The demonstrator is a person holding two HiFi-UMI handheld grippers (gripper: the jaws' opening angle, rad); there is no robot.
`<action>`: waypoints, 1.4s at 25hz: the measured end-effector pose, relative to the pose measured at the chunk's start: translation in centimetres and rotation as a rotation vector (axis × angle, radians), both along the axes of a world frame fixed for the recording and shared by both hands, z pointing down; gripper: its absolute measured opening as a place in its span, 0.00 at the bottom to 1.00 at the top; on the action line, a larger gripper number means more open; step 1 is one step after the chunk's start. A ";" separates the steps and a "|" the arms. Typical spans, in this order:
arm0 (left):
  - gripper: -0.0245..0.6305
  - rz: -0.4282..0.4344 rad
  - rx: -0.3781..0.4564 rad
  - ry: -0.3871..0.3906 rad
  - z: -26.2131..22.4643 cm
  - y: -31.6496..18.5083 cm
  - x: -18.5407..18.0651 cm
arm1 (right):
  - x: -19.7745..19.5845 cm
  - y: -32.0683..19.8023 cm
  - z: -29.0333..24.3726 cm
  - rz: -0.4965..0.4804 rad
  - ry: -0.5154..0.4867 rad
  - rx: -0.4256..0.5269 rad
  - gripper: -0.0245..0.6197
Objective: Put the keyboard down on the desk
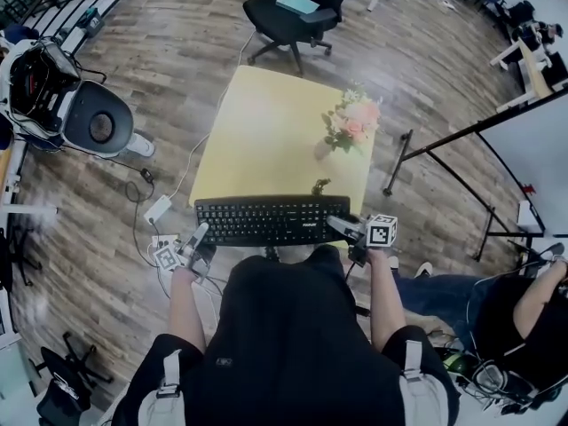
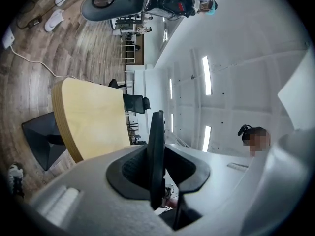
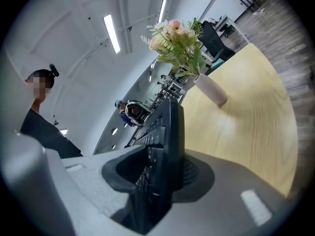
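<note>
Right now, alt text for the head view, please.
A person grips a black keyboard at each end with the left tool and right tool, at the near edge of a yellow desk with a vase of pink flowers.

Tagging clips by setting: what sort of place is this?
Probably an open office or lab: a wheeled office chair, a pale desk with a flower vase, more workstations around the wood-look floor.
</note>
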State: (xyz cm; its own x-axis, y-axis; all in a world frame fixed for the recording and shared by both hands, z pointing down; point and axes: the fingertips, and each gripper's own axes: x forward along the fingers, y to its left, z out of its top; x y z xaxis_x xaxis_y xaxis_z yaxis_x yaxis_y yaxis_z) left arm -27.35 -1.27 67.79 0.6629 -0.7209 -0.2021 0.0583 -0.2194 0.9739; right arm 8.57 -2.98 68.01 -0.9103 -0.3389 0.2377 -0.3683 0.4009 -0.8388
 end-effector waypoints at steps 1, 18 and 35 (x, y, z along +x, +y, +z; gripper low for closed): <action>0.18 0.007 -0.002 -0.014 0.1 -0.1 0.0 | 0.0 -0.1 0.2 -0.010 0.001 -0.006 0.27; 0.19 0.044 -0.033 -0.278 2.8 -2.8 2.4 | 2.1 -4.2 5.0 -0.104 0.081 -0.083 0.32; 0.25 0.037 -0.170 -0.469 7.5 -5.4 3.2 | 3.0 -6.4 9.2 -0.125 0.185 -0.120 0.36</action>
State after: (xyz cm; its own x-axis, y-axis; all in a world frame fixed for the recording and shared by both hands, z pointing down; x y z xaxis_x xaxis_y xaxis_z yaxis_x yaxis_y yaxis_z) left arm -24.18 -6.63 75.30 0.6804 -0.6917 0.2421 -0.3896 -0.0617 0.9189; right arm 11.57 -9.34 77.23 -0.8805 -0.1853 0.4363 -0.4740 0.3543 -0.8061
